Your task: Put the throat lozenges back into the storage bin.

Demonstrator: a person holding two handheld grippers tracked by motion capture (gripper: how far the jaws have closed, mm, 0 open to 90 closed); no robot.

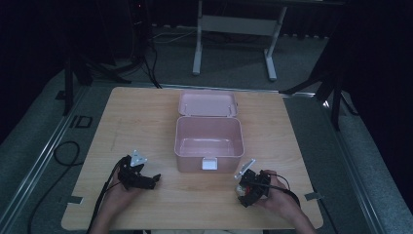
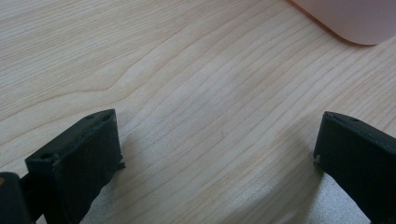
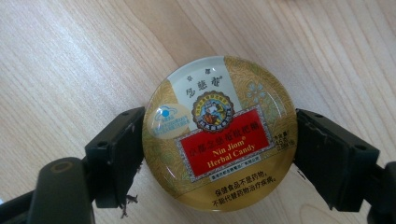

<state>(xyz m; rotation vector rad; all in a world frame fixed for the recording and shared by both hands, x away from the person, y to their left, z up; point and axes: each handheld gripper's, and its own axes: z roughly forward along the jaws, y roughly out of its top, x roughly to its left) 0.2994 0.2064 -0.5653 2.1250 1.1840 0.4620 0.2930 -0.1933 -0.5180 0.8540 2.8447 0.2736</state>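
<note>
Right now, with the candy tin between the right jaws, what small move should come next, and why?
Probably lift the tin and carry it up toward the open pink box. The right gripper has its jaws against both sides of the tin, low over the table; the box looks empty, its lid back. The left gripper is open.

A pale wooden table (image 1: 141,117) on grey floor (image 1: 234,58) — dim room, white-legged desk frame (image 1: 234,34) behind.

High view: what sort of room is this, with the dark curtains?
Probably a recording lab: a lone wooden table on grey carpet, dark stands around it, cables on the floor.
</note>
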